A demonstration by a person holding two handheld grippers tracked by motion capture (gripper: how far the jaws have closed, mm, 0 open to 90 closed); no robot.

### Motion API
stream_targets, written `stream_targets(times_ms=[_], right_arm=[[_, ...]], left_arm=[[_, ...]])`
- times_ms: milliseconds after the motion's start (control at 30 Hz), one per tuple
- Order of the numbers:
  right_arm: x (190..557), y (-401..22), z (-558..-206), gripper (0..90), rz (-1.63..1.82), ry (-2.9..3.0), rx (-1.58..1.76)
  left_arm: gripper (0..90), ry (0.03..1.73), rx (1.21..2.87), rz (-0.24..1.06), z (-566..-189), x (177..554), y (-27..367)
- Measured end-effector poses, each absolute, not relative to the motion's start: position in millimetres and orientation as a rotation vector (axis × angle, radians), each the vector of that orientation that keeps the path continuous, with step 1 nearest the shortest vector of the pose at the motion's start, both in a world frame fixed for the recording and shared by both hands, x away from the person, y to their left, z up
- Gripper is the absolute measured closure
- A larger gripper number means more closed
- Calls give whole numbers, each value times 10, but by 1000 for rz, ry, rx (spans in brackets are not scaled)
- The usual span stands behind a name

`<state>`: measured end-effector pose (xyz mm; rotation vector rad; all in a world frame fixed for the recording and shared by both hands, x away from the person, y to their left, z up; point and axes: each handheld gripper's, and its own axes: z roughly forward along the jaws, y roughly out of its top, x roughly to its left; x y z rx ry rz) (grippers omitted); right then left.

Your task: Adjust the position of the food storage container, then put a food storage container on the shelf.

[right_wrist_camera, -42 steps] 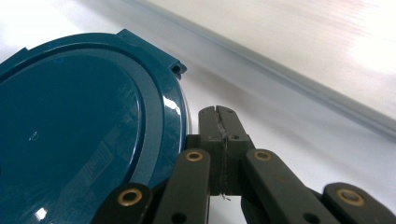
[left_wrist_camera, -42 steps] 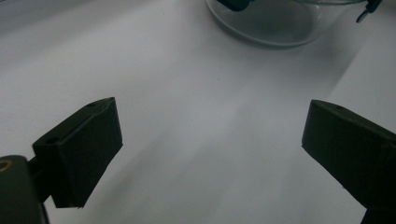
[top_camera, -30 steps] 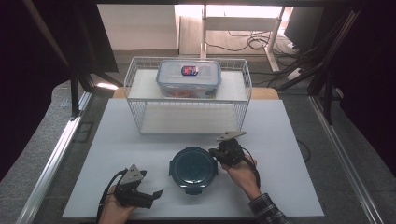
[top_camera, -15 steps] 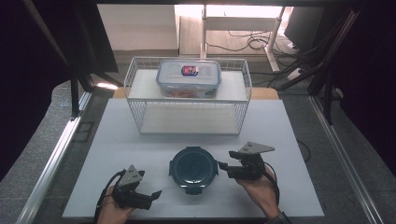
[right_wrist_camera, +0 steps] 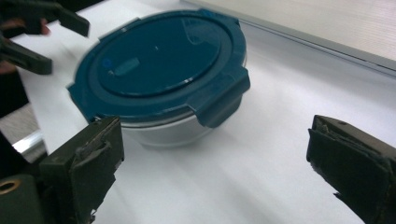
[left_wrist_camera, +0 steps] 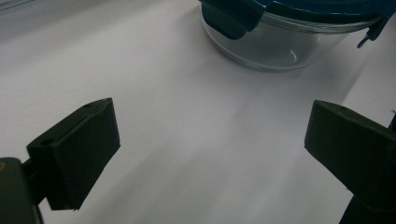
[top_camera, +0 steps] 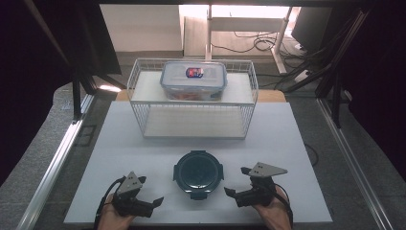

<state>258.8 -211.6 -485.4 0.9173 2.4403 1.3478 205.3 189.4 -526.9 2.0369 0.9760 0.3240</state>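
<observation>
Round lidded container [top_camera: 198, 171] stood on white counter [top_camera: 287, 143], between both claws, untouched. Right claw [top_camera: 238, 184] just opened, spread wide, nothing between jaws. Left claw [top_camera: 152, 205] likewise spread, empty. Grasping judged pending.

free: bare table [top_camera: 297, 143] flanking round container [top_camera: 198, 170] | obstacle: wire basket [top_camera: 191, 103] (behind)

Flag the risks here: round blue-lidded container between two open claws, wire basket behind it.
1. The lid latch on the round container looks flipped out, so lifting by the lid may pop it off.
2. The bowl is clear glass; a one-sided push from the right claw could slide it toward the left claw.
</observation>
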Motion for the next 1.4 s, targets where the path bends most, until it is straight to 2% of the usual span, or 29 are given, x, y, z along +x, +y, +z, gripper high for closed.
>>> stream_targets(times_ms=[567,767,967,1167,1400], right_arm=[[2632,-2056,-4807,3,1262,2437,928],[2715,-2000,-4804,3,1237,2485,975],[2795,-1883,-4762,0,1197,2521,992],[2894,-1793,-4748,2,1160,2576,1016],[3044,-1715,-4746,59,1192,2617,1050]], left_arm=[[28,1005,2000,293,-5216,2124,1861],[29,998,1978,241,-5163,2217,1848],[39,988,1929,178,-5070,2353,1806],[88,968,1968,157,-4972,2569,1658],[84,926,2002,95,-4957,2794,1409]])
